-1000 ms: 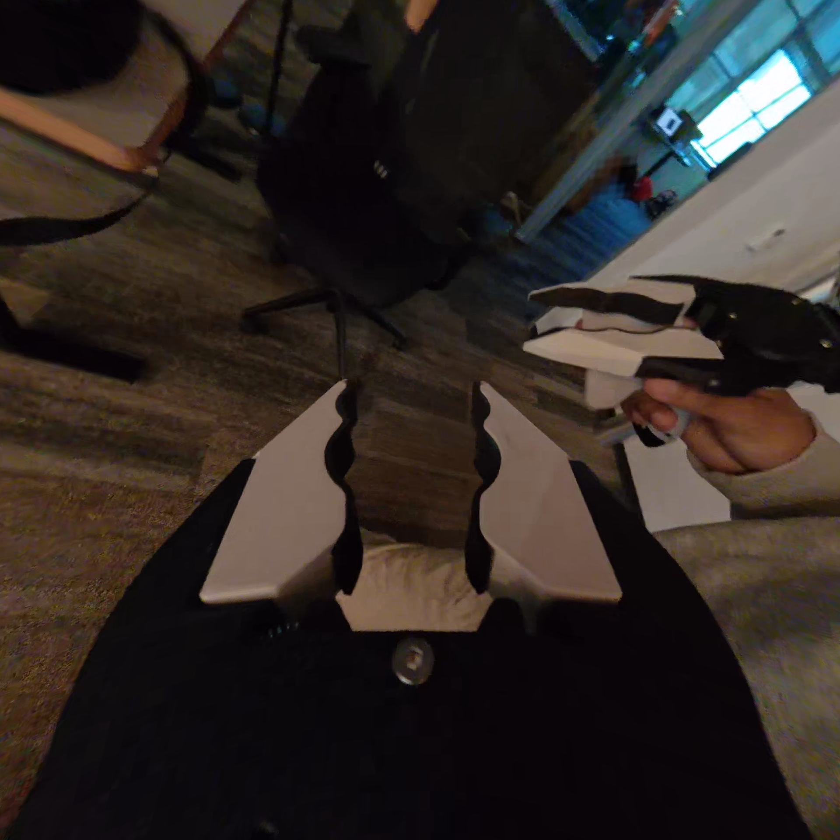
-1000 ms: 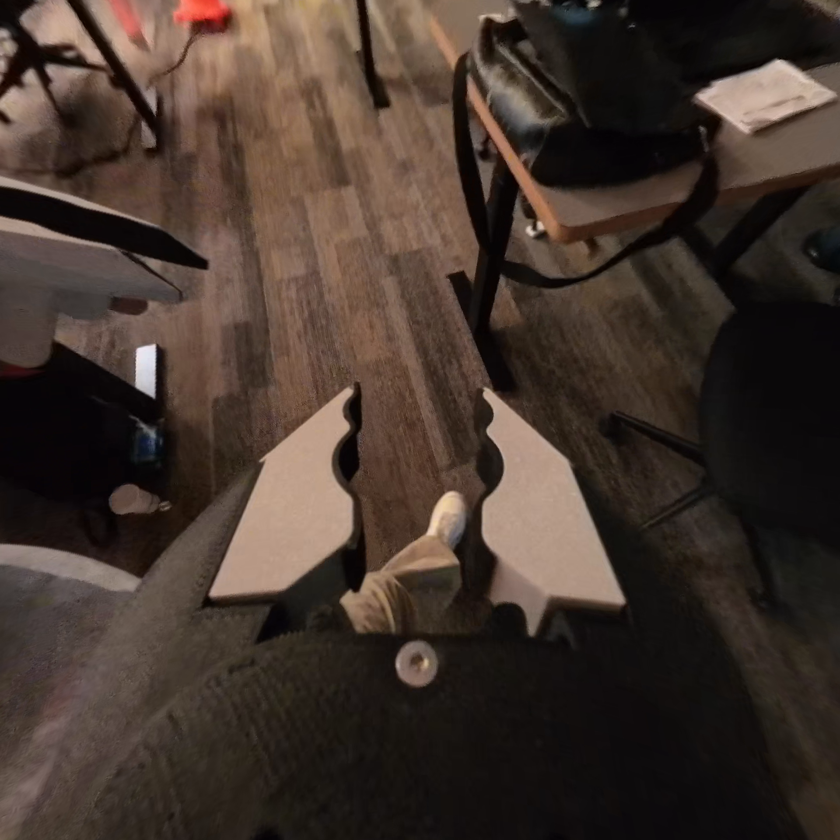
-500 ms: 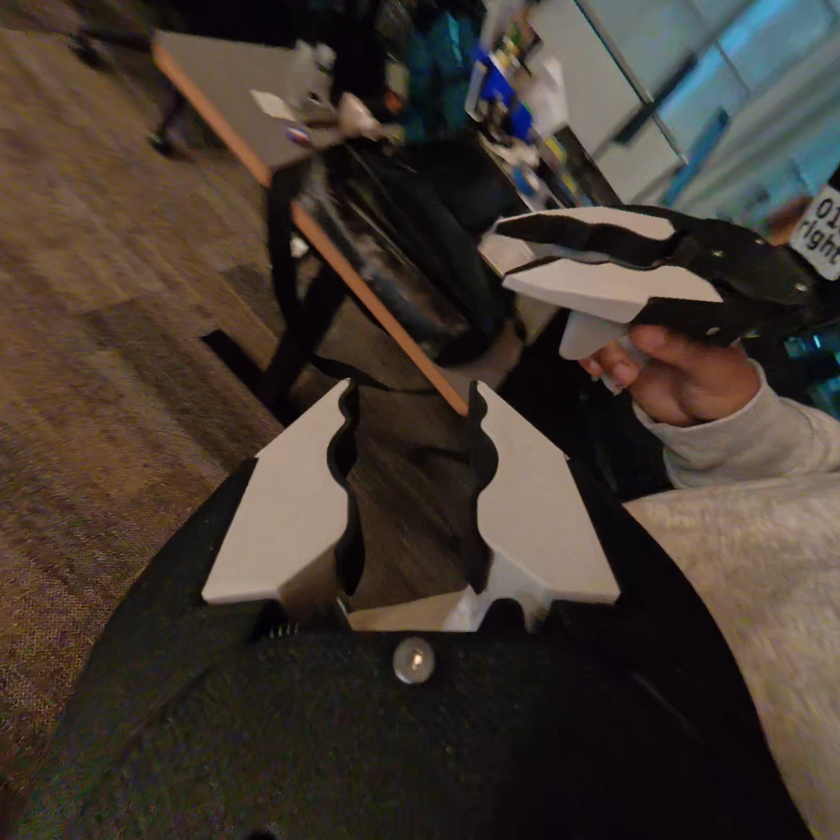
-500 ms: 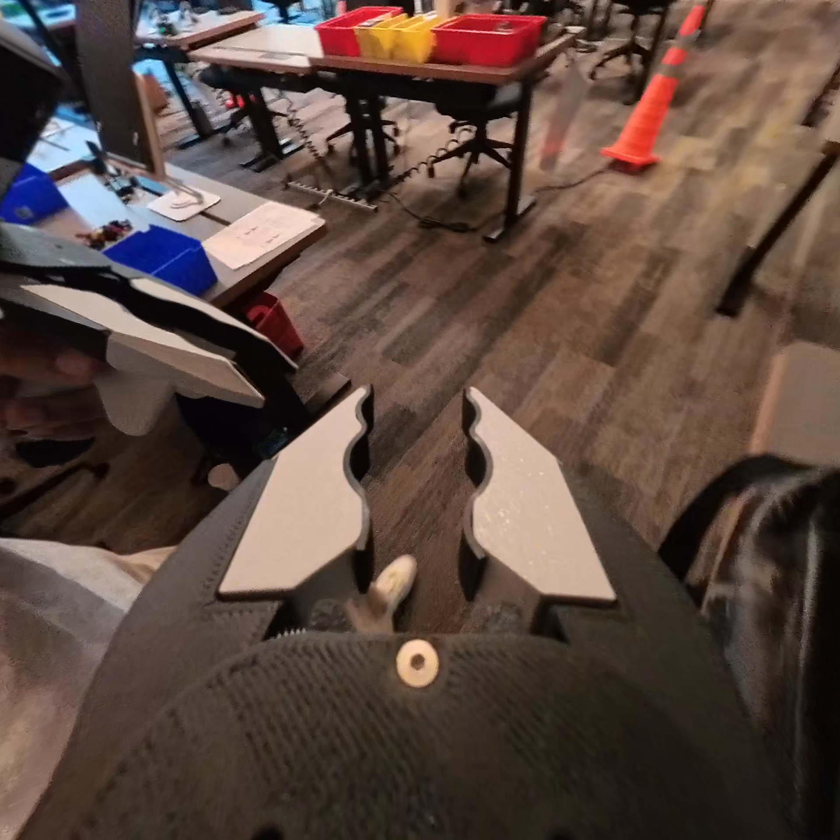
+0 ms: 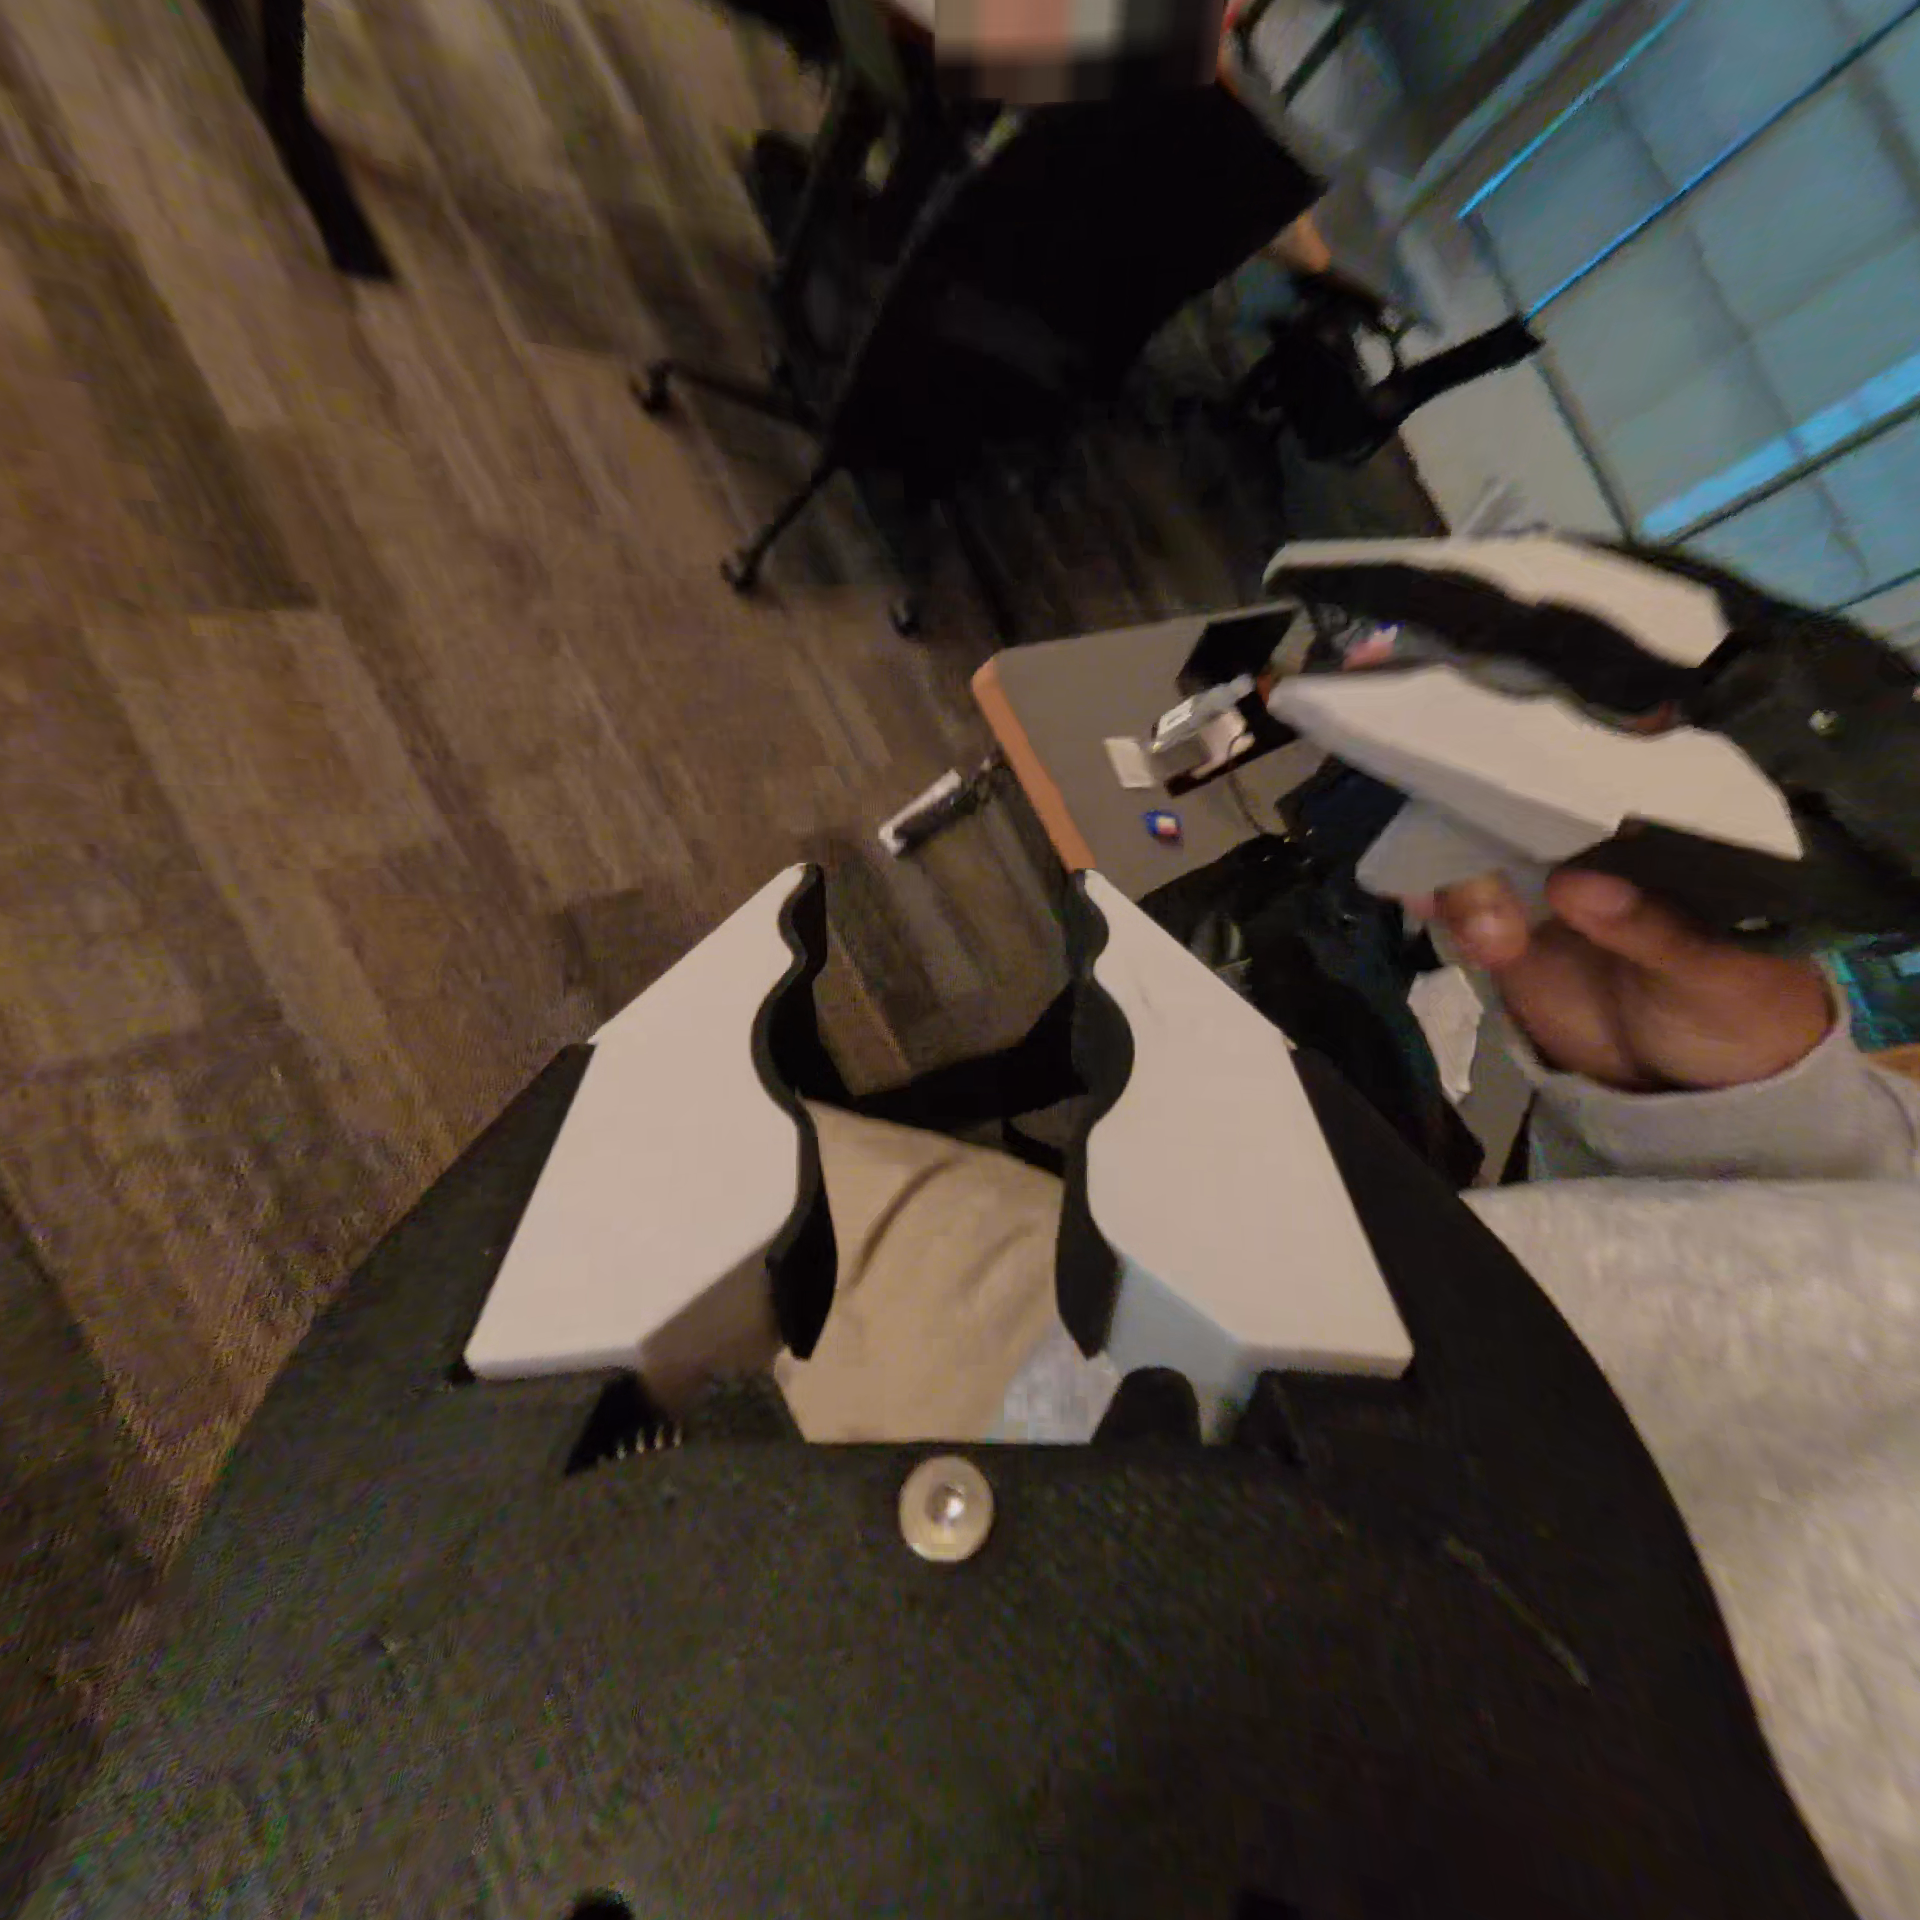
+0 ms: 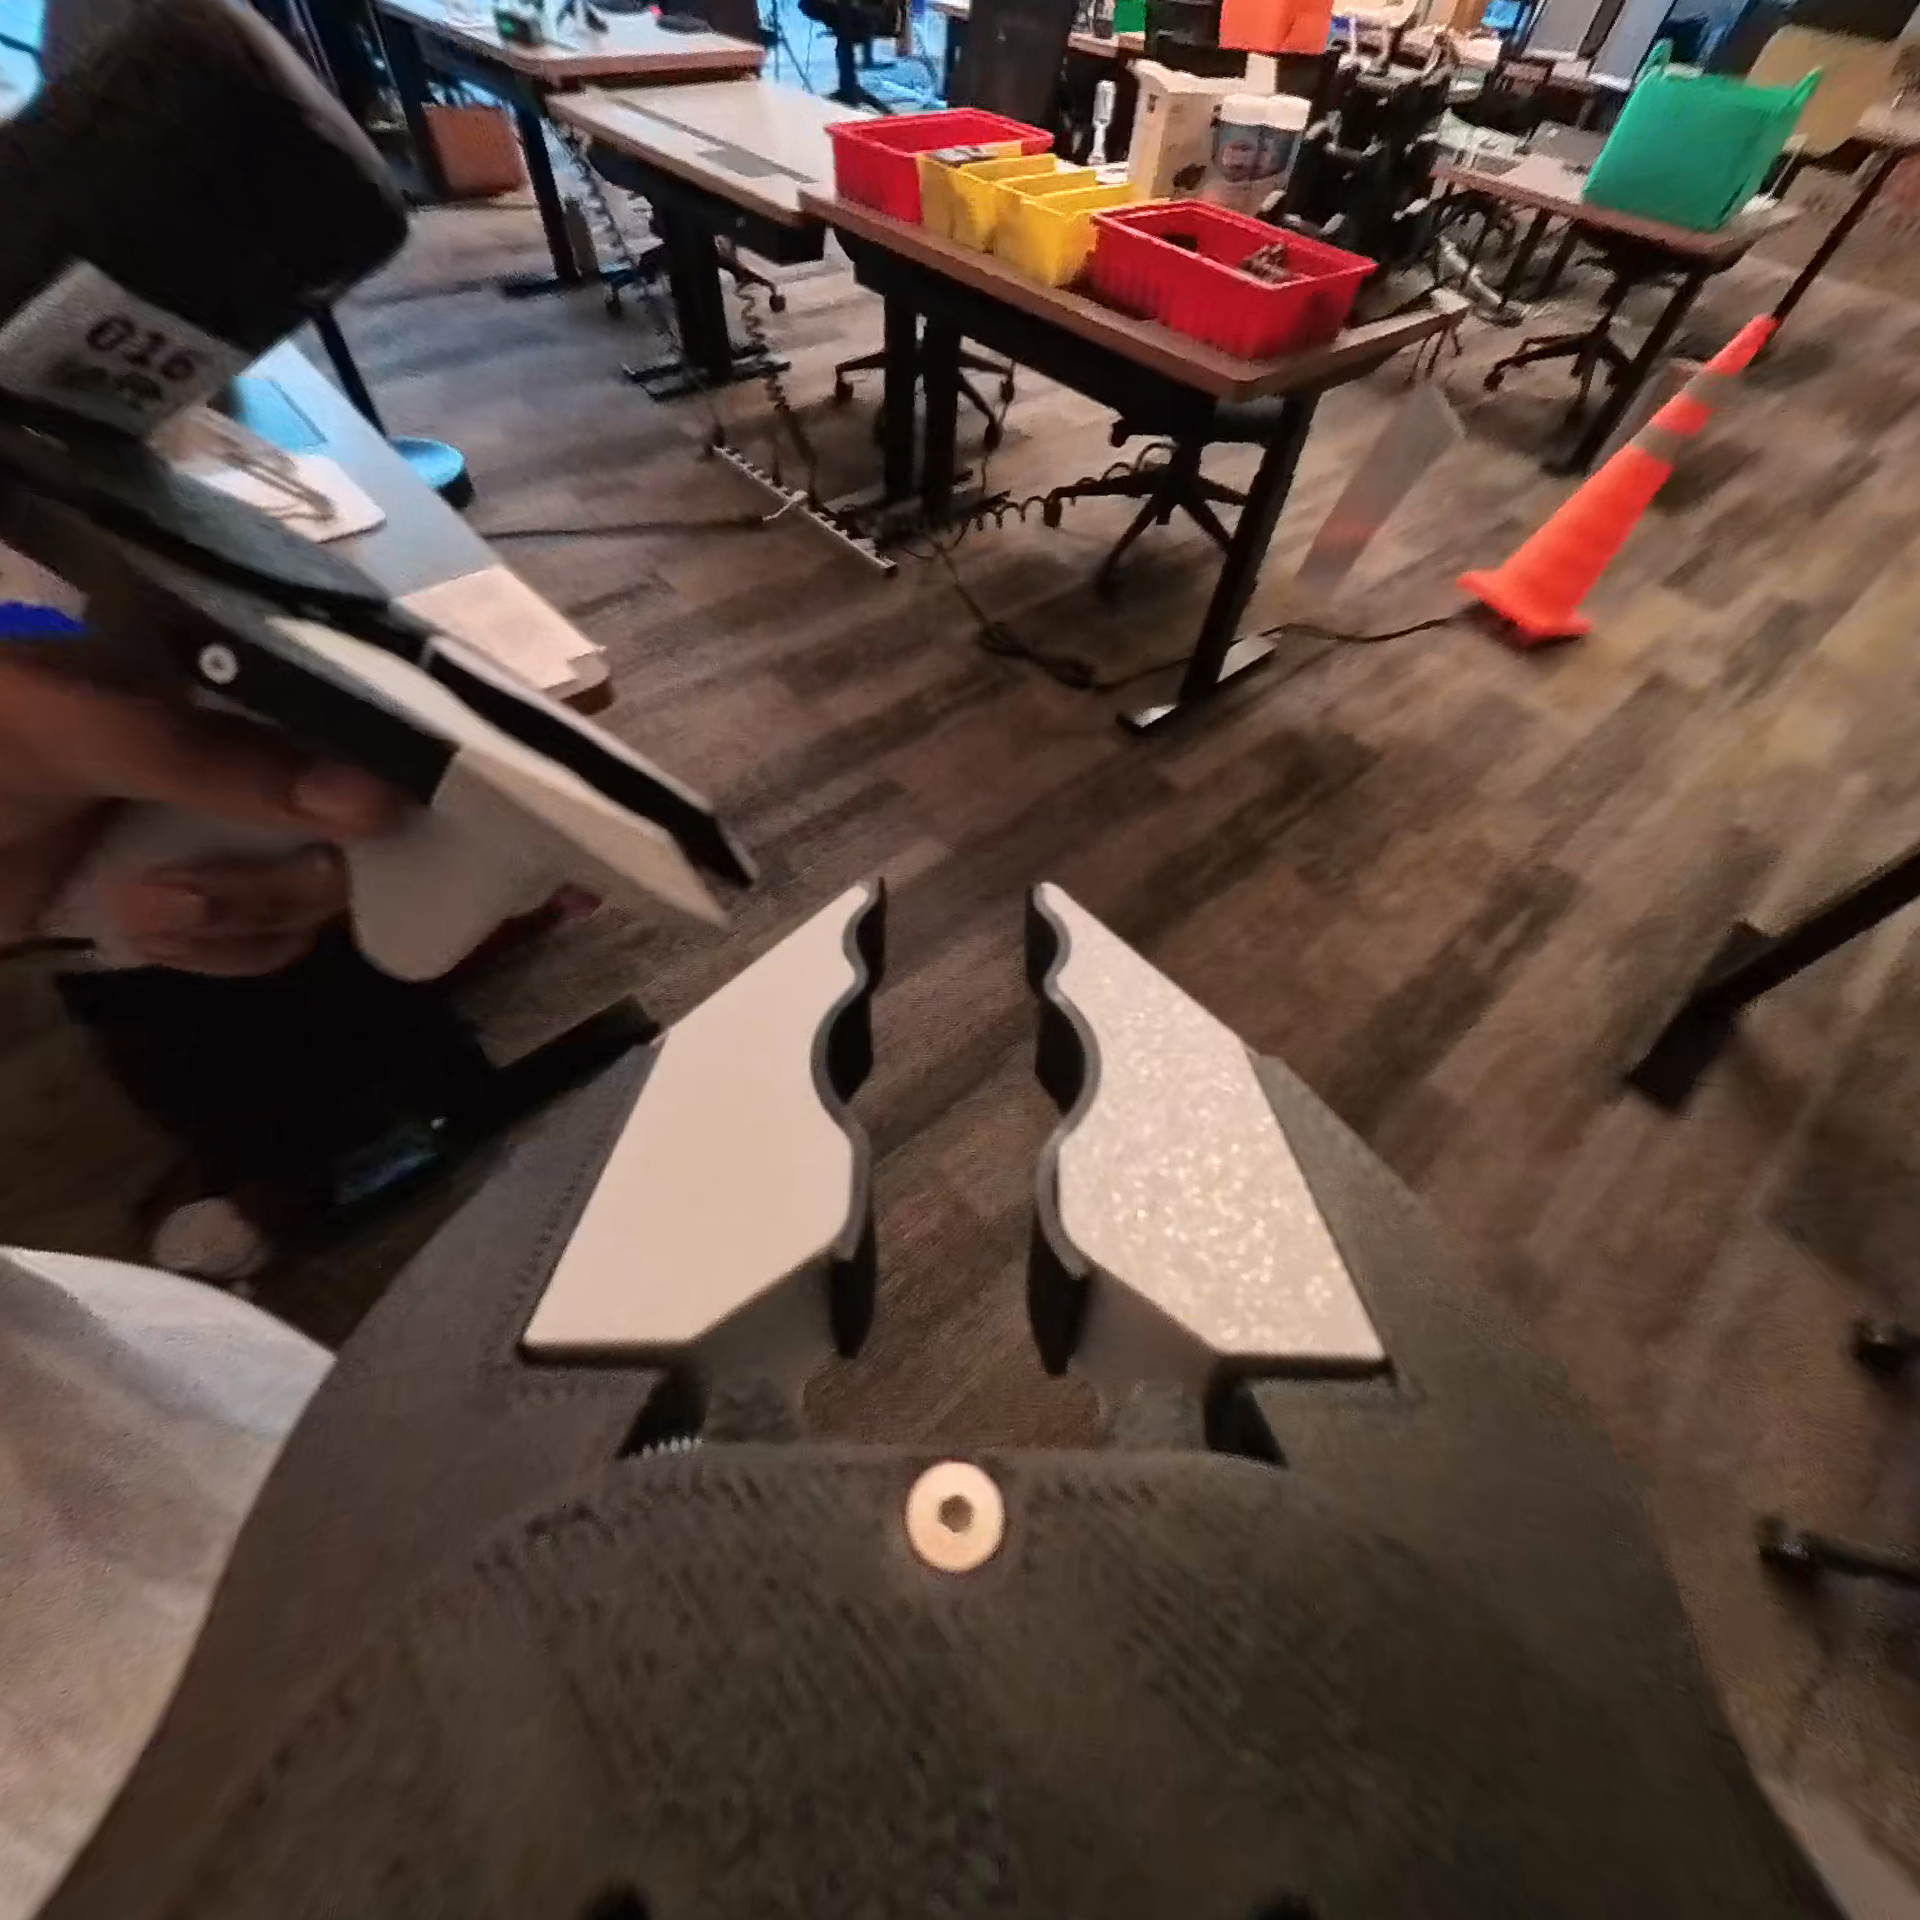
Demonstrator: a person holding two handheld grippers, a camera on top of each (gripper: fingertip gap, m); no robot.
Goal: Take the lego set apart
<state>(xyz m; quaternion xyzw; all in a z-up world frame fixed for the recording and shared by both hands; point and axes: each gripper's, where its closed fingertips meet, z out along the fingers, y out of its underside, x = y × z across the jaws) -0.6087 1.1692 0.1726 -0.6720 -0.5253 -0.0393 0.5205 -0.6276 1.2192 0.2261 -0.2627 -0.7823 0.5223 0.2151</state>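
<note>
No Lego set shows clearly in either view. A small blue and red object [image 5: 1164, 824] lies on a grey desk [image 5: 1070, 707]; I cannot tell what it is. My left gripper [image 5: 943, 888] is open and empty, held in the air over tan trousers [image 5: 935, 1247] and the floor. It also shows edge-on at the left of the right wrist view [image 6: 727, 883]. My right gripper [image 6: 956, 899] is open and empty, pointing over the floor. In the left wrist view it [image 5: 1283, 634] is held by a hand in a grey sleeve, to the right of my left gripper.
A black office chair [image 5: 987, 343] and a black bag [image 5: 1299, 966] stand near the desk. Across the room a table [image 6: 1299, 364] carries red and yellow bins [image 6: 1226, 270]. An orange cone [image 6: 1579, 520] and cables [image 6: 1018, 623] are on the floor.
Both views have swung round. The right view has lifted from the floor to the room. The right gripper's fingers stand a little closer together. Both grippers stay empty.
</note>
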